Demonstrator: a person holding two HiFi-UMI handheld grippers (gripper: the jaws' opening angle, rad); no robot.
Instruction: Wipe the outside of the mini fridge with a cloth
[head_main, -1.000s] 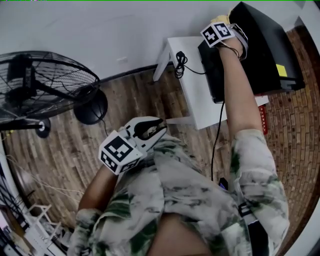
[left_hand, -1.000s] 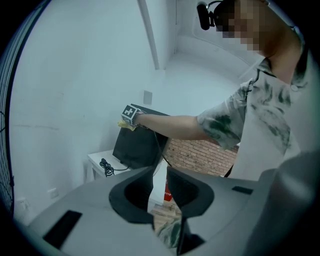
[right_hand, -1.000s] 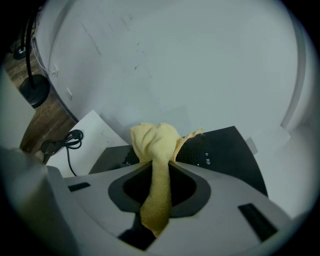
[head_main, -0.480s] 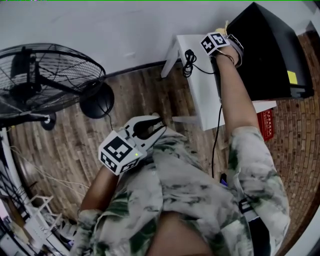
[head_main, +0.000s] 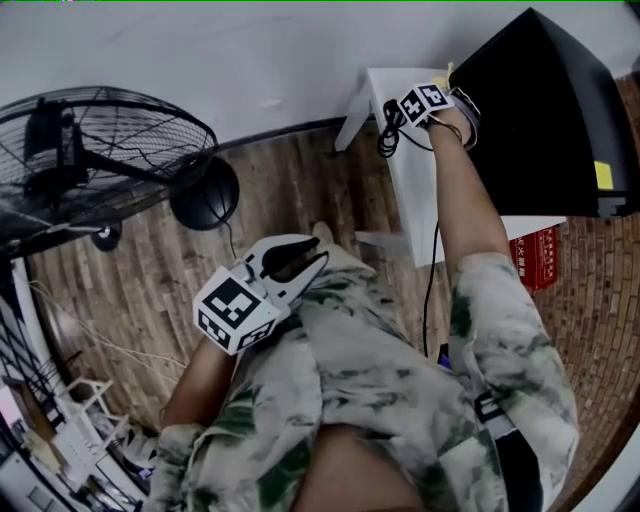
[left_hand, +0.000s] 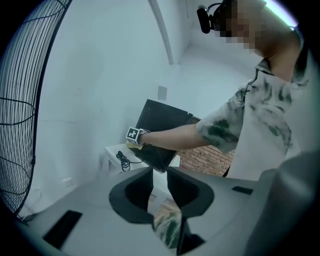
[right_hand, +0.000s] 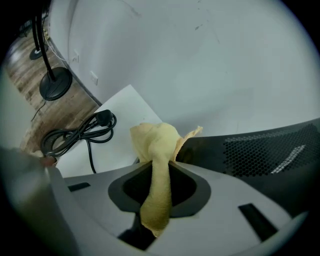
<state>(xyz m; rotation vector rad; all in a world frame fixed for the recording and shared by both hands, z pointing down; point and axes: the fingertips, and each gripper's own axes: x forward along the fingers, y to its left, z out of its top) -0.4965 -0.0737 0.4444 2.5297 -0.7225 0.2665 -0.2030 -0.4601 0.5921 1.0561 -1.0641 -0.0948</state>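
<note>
The black mini fridge stands on a small white table at the top right of the head view. My right gripper reaches out to the fridge's left side, near its back corner. It is shut on a yellow cloth, which bunches up past the jaws against the fridge's dark perforated panel. My left gripper hangs close to my torso, well away from the fridge. Its jaws stand slightly apart with nothing between them. The fridge also shows in the left gripper view, beyond that gripper.
A coiled black cable lies on the table beside the fridge. A large floor fan with a round base stands at the left on the wood floor. A white wall runs behind. Brick-patterned flooring lies at the right.
My right gripper has slid with the cloth along the fridge's left side, toward the cable. The head view has shifted, so the fridge sits further right. The left gripper has barely moved.
</note>
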